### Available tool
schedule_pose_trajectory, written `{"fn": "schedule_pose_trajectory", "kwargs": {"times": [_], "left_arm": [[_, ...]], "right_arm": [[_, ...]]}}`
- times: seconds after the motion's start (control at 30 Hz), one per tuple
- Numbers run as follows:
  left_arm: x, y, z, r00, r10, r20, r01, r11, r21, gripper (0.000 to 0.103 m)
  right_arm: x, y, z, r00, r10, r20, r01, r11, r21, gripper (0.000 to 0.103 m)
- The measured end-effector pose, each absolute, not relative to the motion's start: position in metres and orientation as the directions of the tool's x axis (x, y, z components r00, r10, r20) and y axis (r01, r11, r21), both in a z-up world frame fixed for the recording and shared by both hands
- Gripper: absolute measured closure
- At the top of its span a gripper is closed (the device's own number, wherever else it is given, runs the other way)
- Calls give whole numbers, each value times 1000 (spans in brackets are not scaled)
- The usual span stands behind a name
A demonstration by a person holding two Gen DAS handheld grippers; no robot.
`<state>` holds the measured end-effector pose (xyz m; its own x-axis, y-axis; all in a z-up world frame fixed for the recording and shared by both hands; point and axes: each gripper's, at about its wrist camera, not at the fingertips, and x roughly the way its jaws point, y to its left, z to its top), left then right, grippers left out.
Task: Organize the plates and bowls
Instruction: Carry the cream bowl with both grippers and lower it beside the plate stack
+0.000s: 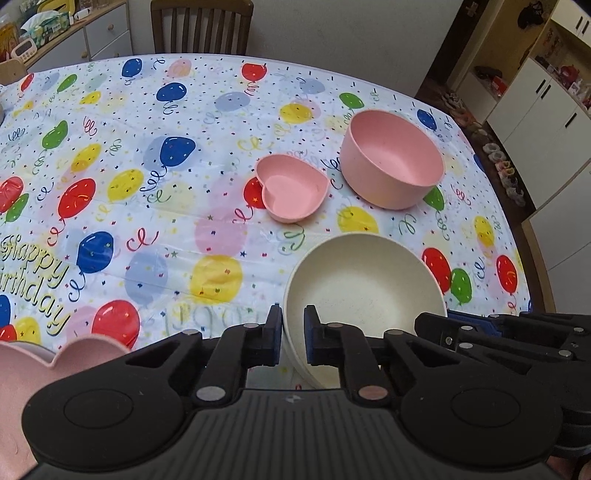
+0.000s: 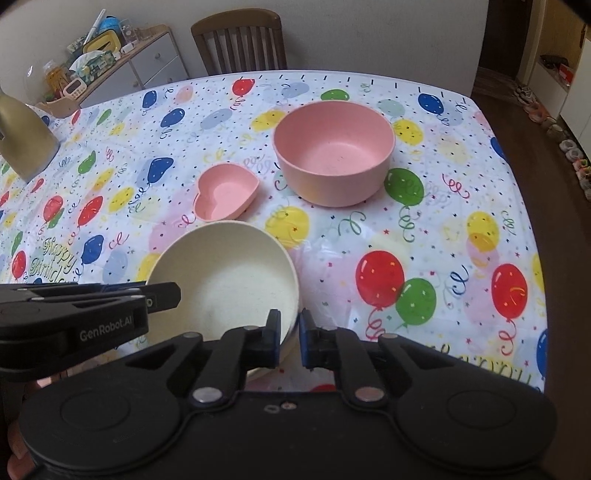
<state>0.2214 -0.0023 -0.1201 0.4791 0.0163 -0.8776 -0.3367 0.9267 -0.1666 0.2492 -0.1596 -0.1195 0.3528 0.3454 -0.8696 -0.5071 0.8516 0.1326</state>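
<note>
A cream bowl [image 1: 364, 280] [image 2: 221, 280] is held by both grippers. My left gripper [image 1: 291, 332] is shut on its left rim, one finger inside and one outside. My right gripper [image 2: 289, 338] is shut on its right rim the same way. The right gripper also shows in the left wrist view [image 1: 498, 332] and the left gripper in the right wrist view [image 2: 162, 295]. A small pink heart-shaped dish [image 1: 291, 188] [image 2: 225, 192] sits beyond the cream bowl. A large round pink bowl [image 1: 391, 162] [image 2: 332, 151] stands farther back to its right.
The table wears a balloon-print birthday cloth [image 1: 147, 166] [image 2: 443, 221]. Another pink heart-shaped dish [image 1: 40, 373] lies at the near left. A gold object [image 2: 22, 140] stands at the far left. A wooden chair [image 1: 201, 26] [image 2: 240, 40] stands behind the table, with cabinets along the walls.
</note>
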Motion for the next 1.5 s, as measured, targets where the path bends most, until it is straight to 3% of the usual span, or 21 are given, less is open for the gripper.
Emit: {"fn": "schedule_pose_trajectory", "kwargs": {"times": [0.53, 1.5], "left_arm": [[166, -33, -89, 476, -59, -877, -213, 960, -180, 91], [95, -70, -111, 390, -109, -914, -70, 987, -148, 91]], "right_arm": [[185, -195, -89, 364, 318, -875, -444, 886, 137, 94], [93, -232, -105, 328, 261, -908, -318, 936, 155, 94]]}}
